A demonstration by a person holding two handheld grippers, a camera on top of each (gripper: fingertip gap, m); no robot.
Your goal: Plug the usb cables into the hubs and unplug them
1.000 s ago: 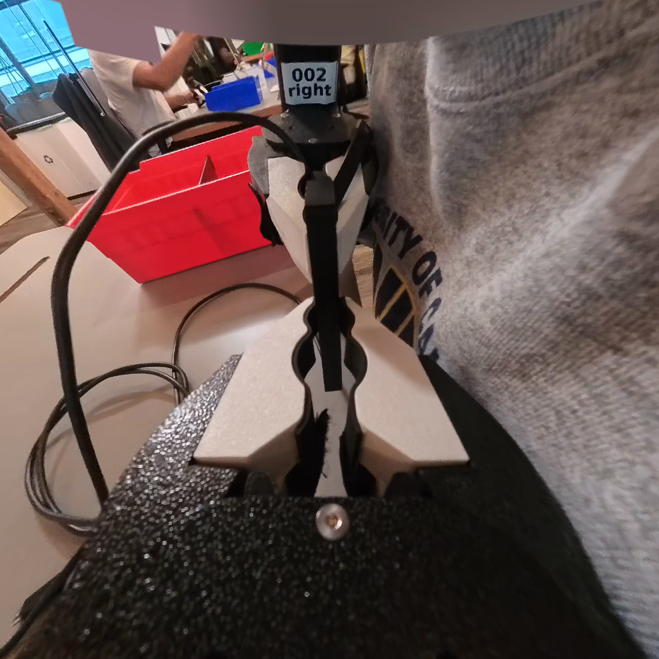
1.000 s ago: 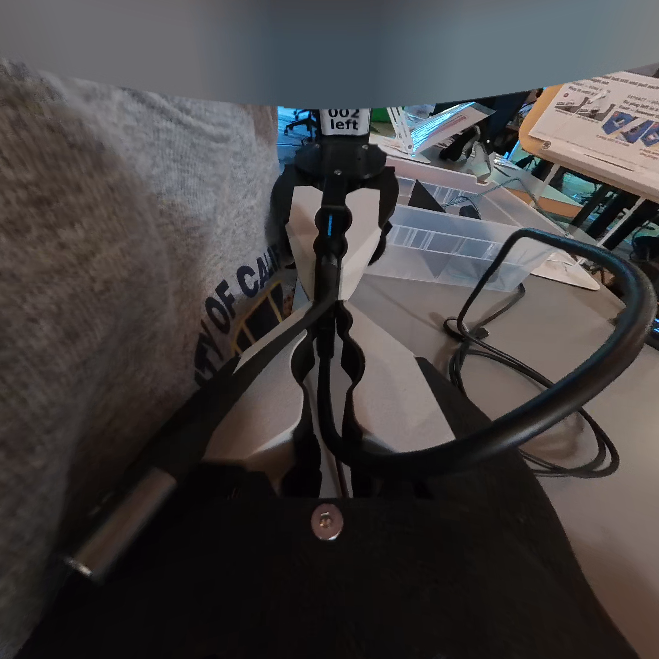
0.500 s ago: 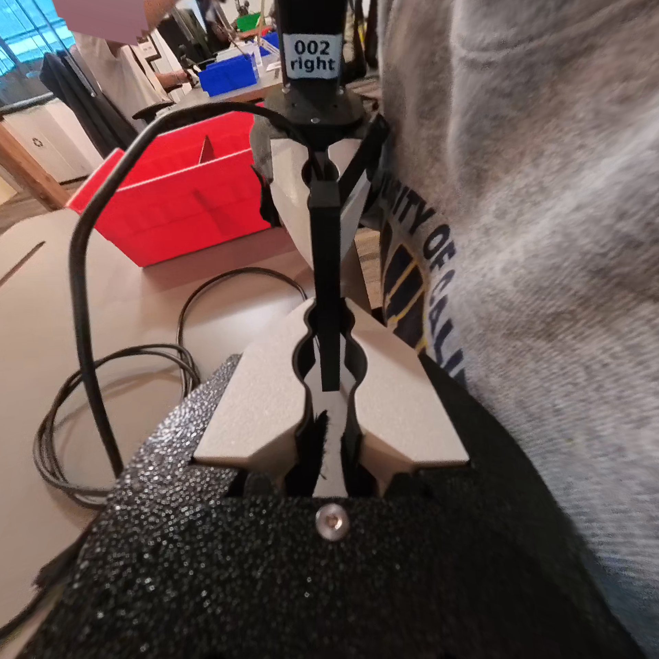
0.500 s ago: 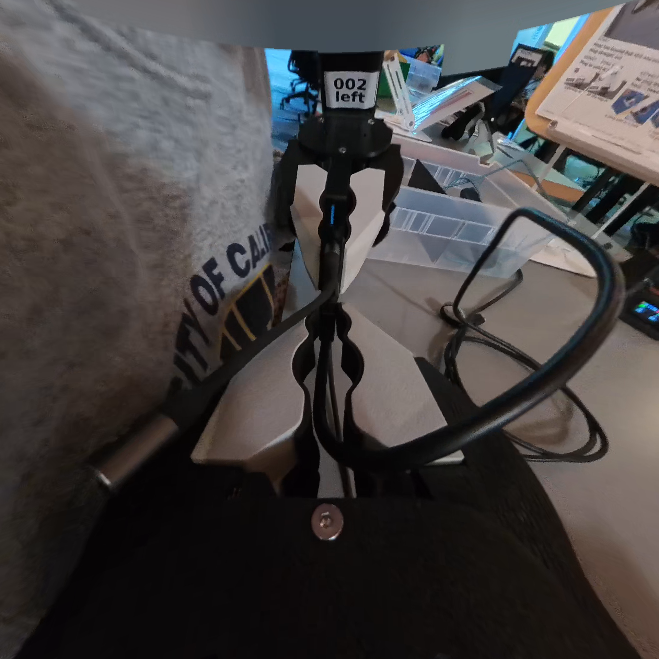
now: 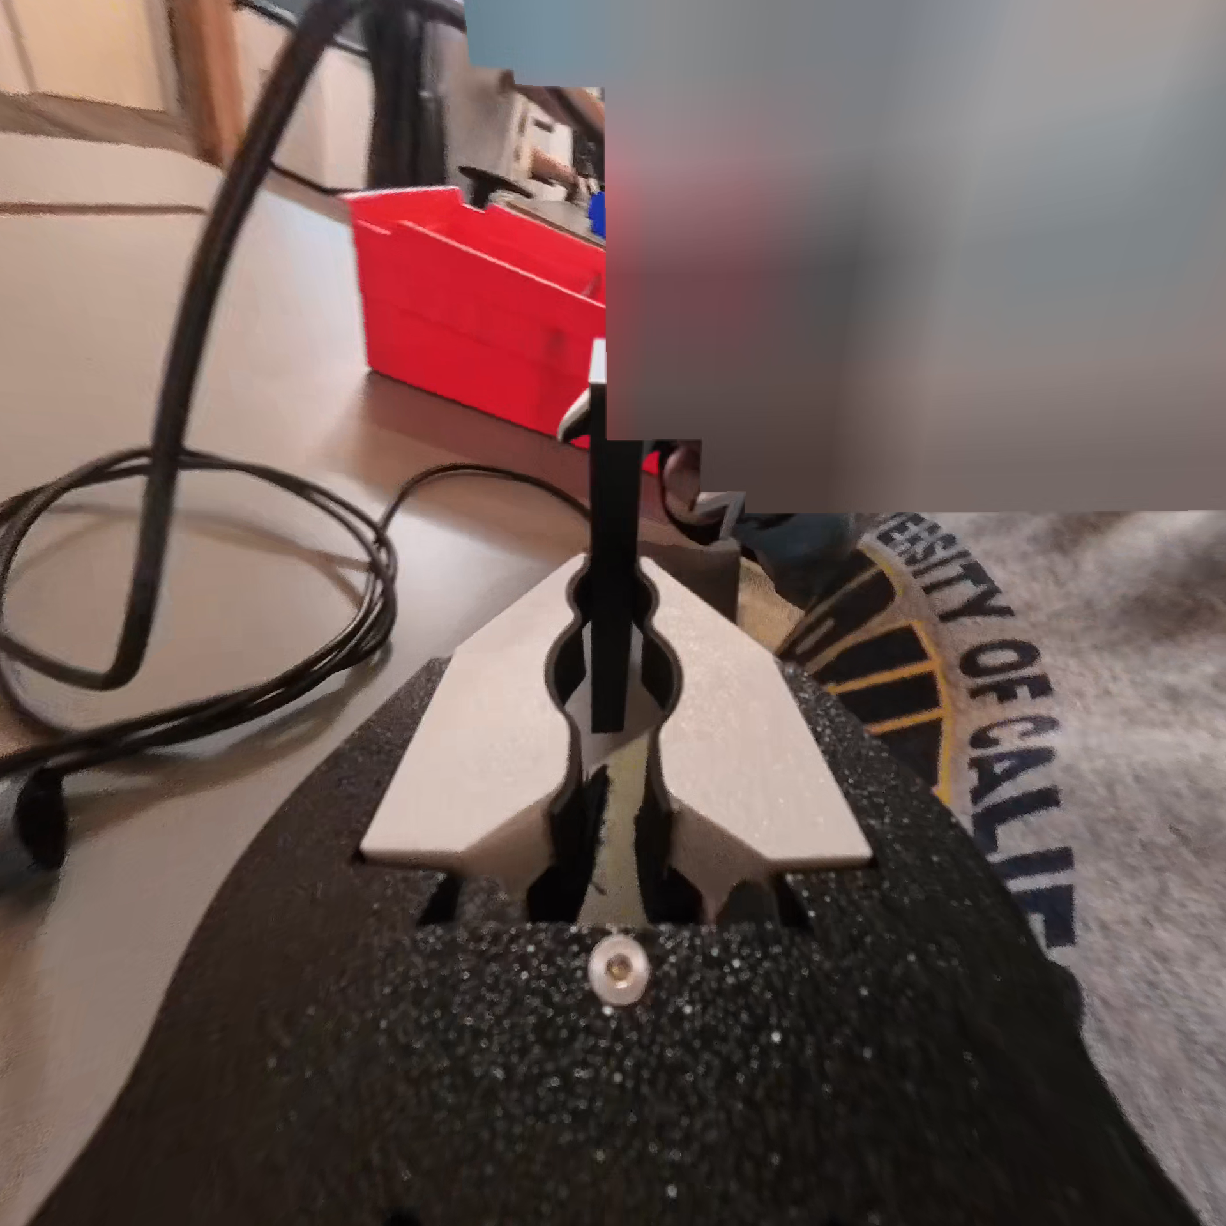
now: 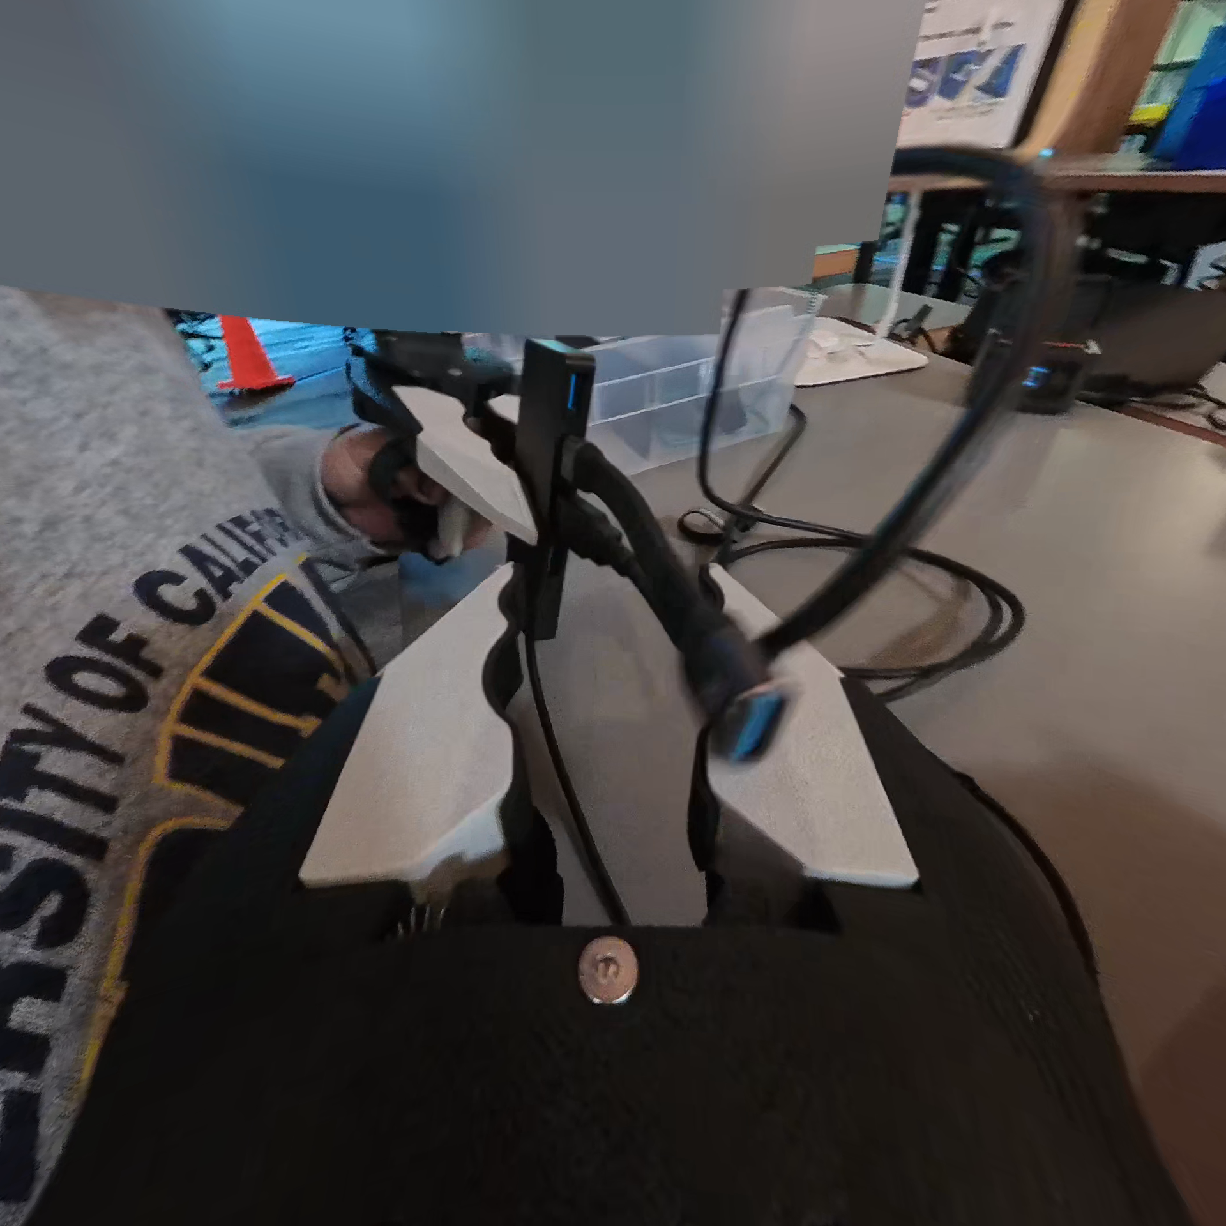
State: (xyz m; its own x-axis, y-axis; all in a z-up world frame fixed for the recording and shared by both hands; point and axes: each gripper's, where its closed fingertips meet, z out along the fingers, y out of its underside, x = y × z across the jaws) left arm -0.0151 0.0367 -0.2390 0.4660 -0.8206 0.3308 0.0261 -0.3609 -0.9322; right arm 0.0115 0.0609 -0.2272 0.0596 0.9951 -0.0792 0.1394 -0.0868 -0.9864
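Hub [image 5: 612, 597], left wrist view: thin black slab seen edge-on, upright, clamped between the closed pale fingers [image 5: 491, 723] of the left gripper [image 5: 612, 670], held above the tan table [image 5: 278, 371]. Thick black USB cable [image 5: 172, 411] arcs from top left down toward the coiled thinner cables [image 5: 318, 637] lying on the table at left. Red bin [image 5: 477, 318] stands at the far side; grey printed sweatshirt [image 5: 1094, 730] fills the right. Right wrist view: right gripper [image 6: 607, 696] with fingers [image 6: 424, 749] spread wide, gripping nothing. Same hub [image 6: 550, 477], black, with a blue-lit port near its top, held in the left gripper's fingers at centre, far of the right gripper's tips. At least one black plug [image 6: 597, 531] appears seated in the hub's right face. A separate thick cable's blue-tipped USB plug [image 6: 749, 723] hangs loose, blurred, just over the right finger. Clear plastic bin [image 6: 677, 398] stands beyond. Progress, as judged: one plug is out and free of the hub; remaining plug or plugs still to be pulled, count not discernible.
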